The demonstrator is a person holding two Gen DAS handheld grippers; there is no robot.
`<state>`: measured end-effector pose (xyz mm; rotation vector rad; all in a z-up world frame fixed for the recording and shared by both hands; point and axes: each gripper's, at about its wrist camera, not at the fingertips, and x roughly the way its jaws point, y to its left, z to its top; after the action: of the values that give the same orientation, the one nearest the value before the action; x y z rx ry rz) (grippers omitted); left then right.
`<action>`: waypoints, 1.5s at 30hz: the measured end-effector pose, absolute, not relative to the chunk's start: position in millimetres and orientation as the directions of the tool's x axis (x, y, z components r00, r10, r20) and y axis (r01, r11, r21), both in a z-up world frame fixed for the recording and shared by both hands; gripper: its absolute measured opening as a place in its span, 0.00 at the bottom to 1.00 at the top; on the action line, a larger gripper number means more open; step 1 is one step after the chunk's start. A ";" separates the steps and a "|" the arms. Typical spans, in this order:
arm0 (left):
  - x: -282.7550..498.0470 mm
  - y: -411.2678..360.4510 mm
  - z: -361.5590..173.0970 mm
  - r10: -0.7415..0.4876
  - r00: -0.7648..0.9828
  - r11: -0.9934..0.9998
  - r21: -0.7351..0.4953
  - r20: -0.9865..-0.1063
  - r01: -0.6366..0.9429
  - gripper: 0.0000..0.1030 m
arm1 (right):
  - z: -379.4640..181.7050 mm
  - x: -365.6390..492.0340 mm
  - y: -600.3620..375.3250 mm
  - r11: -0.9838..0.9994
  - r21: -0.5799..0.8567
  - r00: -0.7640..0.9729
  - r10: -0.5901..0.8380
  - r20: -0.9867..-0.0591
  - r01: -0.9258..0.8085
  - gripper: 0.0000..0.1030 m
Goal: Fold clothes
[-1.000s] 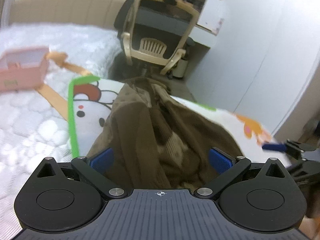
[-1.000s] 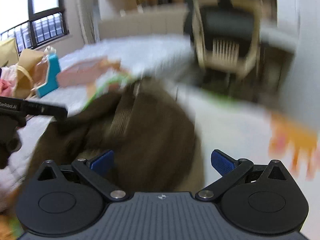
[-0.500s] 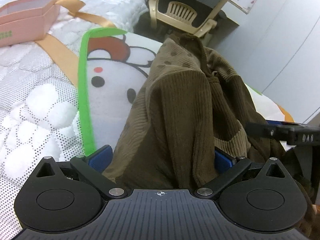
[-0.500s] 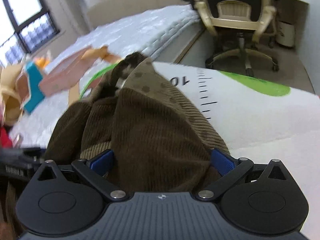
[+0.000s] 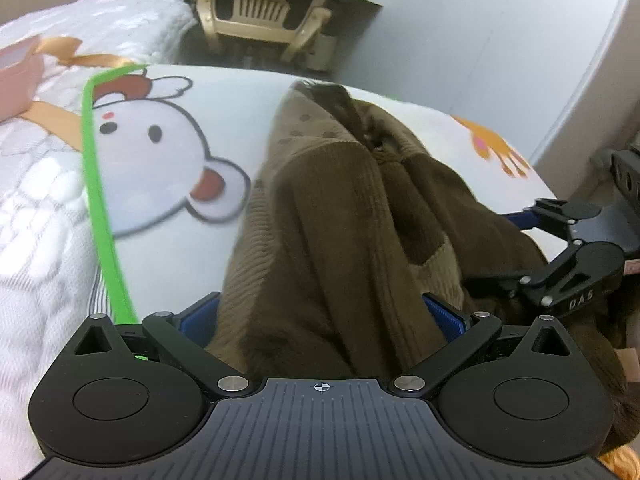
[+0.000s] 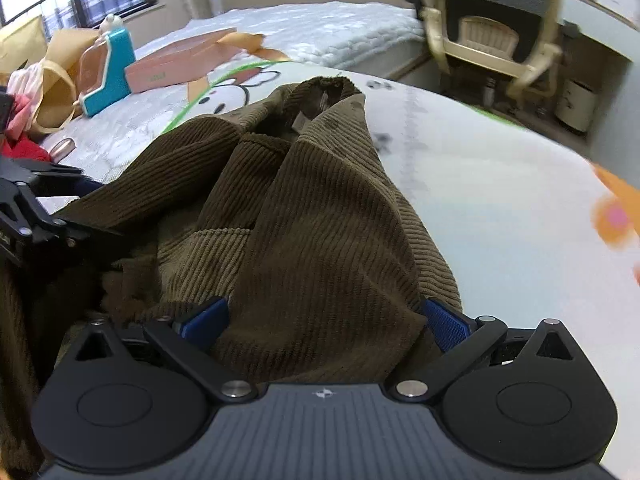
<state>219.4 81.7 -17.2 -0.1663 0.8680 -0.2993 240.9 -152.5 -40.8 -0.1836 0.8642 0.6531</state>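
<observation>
A brown corduroy garment lies bunched on a white cartoon mat, its collar pointing toward the far edge. My left gripper is open at the garment's near edge, with cloth heaped between its blue pads. My right gripper is also open, and corduroy fills the gap between its pads. Each gripper shows in the other's view: the right gripper at the garment's right side, the left gripper at its left. The fingertips are hidden by fabric.
The mat lies on a white quilted bed. A pink box with an orange ribbon, a teal item, a tan bag and red cloth sit at the left. An office chair stands beyond the bed.
The garment stood higher a second ago and now lies lower and flatter on the mat. Both grippers have come down with it and drawn closer, their pads as wide apart as before.
</observation>
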 end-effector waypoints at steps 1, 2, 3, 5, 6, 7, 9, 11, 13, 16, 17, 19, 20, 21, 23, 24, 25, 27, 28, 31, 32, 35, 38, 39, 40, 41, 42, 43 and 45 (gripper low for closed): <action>208.2 78.8 -9.3 -0.325 0.622 0.946 -0.262 -0.713 0.194 1.00 | -36.0 230.4 -162.4 0.810 0.110 0.495 0.453 -0.741 -0.576 0.99; 195.9 75.9 0.1 -0.329 0.636 0.944 -0.262 -0.698 0.200 1.00 | -28.6 219.8 -171.7 0.827 0.101 0.535 0.446 -0.718 -0.553 0.99; 183.7 73.7 8.8 -0.338 0.646 0.941 -0.266 -0.685 0.210 1.00 | -20.1 209.5 -180.3 0.840 0.081 0.578 0.435 -0.690 -0.536 0.99; 163.9 68.3 20.6 -0.374 0.640 0.927 -0.292 -0.671 0.236 1.00 | -3.0 188.9 -197.5 0.866 0.043 0.660 0.410 -0.629 -0.498 0.98; 154.8 62.5 21.7 -0.394 0.624 0.919 -0.310 -0.675 0.245 1.00 | 4.3 178.8 -204.8 0.875 0.032 0.690 0.402 -0.602 -0.483 0.98; 148.8 54.1 18.9 -0.396 0.609 0.918 -0.311 -0.687 0.247 1.00 | 9.4 169.6 -210.4 0.878 0.031 0.704 0.403 -0.585 -0.477 0.95; 138.5 38.0 12.4 -0.398 0.581 0.918 -0.310 -0.711 0.249 0.98 | 15.1 155.0 -218.7 0.878 0.043 0.713 0.414 -0.566 -0.476 0.89; 142.3 28.0 -1.2 -0.369 0.571 0.929 -0.282 -0.734 0.238 0.58 | 17.0 141.9 -222.1 0.873 0.060 0.709 0.431 -0.558 -0.483 0.81; 148.5 29.1 -6.8 -0.352 0.574 0.936 -0.272 -0.740 0.224 0.29 | 16.7 128.1 -223.2 0.861 0.097 0.690 0.463 -0.556 -0.499 0.73; 158.4 47.5 4.2 -0.302 0.632 0.953 -0.236 -0.713 0.189 0.12 | 7.0 108.5 -216.4 0.797 0.198 0.576 0.561 -0.595 -0.571 0.73; 160.8 56.5 13.7 -0.268 0.670 0.963 -0.206 -0.693 0.172 0.12 | 1.5 104.7 -209.6 0.767 0.234 0.523 0.594 -0.612 -0.597 0.73; 165.7 74.6 32.6 -0.197 0.739 0.980 -0.146 -0.644 0.134 0.11 | -11.2 98.0 -191.7 0.718 0.290 0.432 0.638 -0.637 -0.633 0.76; 169.0 85.1 41.7 -0.157 0.770 0.987 -0.118 -0.618 0.106 0.11 | -18.4 95.0 -181.5 0.698 0.297 0.399 0.648 -0.648 -0.652 0.77; 175.2 100.5 49.8 -0.103 0.796 0.994 -0.094 -0.596 0.059 0.11 | -25.2 92.1 -171.6 0.687 0.283 0.383 0.645 -0.661 -0.670 0.77; 187.2 131.2 61.4 0.011 0.830 0.998 -0.046 -0.558 -0.044 0.10 | -33.9 87.0 -153.4 0.688 0.149 0.429 0.591 -0.683 -0.710 0.71; 193.7 146.7 64.9 0.069 0.838 0.995 -0.024 -0.541 -0.097 0.10 | -34.9 86.7 -148.9 0.693 0.087 0.463 0.564 -0.684 -0.715 0.47; 202.1 162.7 65.0 0.114 0.839 0.990 -0.012 -0.532 -0.142 0.10 | -35.2 89.4 -146.7 0.701 0.048 0.488 0.542 -0.684 -0.712 0.21; 215.5 191.1 60.8 0.159 0.830 0.980 -0.021 -0.534 -0.200 0.11 | -26.5 107.4 -159.9 0.745 0.040 0.538 0.517 -0.665 -0.666 0.12; 223.0 202.7 55.8 0.157 0.823 0.977 -0.038 -0.546 -0.212 0.11 | -20.7 117.4 -168.8 0.769 0.039 0.568 0.505 -0.651 -0.639 0.10; 240.0 223.0 34.1 0.149 0.795 0.971 -0.066 -0.588 -0.231 0.12 | 3.5 150.0 -200.5 0.862 -0.101 0.740 0.361 -0.568 -0.497 0.09; 245.2 228.8 27.3 0.142 0.788 0.969 -0.078 -0.600 -0.235 0.13 | 9.2 163.0 -212.8 0.888 -0.170 0.797 0.282 -0.535 -0.428 0.09; 254.6 234.5 17.6 0.083 0.798 0.969 -0.139 -0.597 -0.204 0.13 | 23.8 207.2 -250.9 0.923 -0.328 0.904 0.045 -0.424 -0.200 0.08; 261.5 232.9 25.3 0.074 0.828 0.968 -0.160 -0.555 -0.194 0.13 | 32.4 248.0 -283.0 0.926 -0.375 0.928 -0.097 -0.360 -0.049 0.08; 263.1 232.6 31.5 0.083 0.844 0.966 -0.165 -0.530 -0.199 0.13 | 33.4 257.1 -289.0 0.926 -0.376 0.932 -0.118 -0.343 -0.022 0.08; 263.5 233.4 36.7 0.103 0.862 0.963 -0.167 -0.496 -0.211 0.13 | 33.8 263.4 -292.2 0.927 -0.375 0.936 -0.132 -0.327 0.000 0.08; 264.1 235.0 41.2 0.121 0.878 0.960 -0.168 -0.463 -0.222 0.12 | 32.6 269.6 -294.5 0.929 -0.369 0.937 -0.143 -0.318 0.017 0.08; 267.1 236.5 41.7 0.132 0.885 0.958 -0.174 -0.447 -0.230 0.12 | 29.3 275.6 -295.8 0.934 -0.356 0.937 -0.148 -0.317 0.027 0.08; 270.4 237.7 41.0 0.142 0.888 0.955 -0.175 -0.437 -0.239 0.12 | 23.1 282.2 -297.3 0.938 -0.346 0.931 -0.156 -0.329 0.035 0.08; 282.3 237.0 26.6 0.182 0.857 0.956 -0.115 -0.482 -0.269 0.12 | -7.8 305.3 -300.1 0.928 -0.371 0.877 -0.196 -0.439 0.022 0.08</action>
<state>282.3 237.0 26.6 -0.1816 0.4873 0.2383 305.3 -300.1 -7.8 -0.3672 0.4910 -0.1162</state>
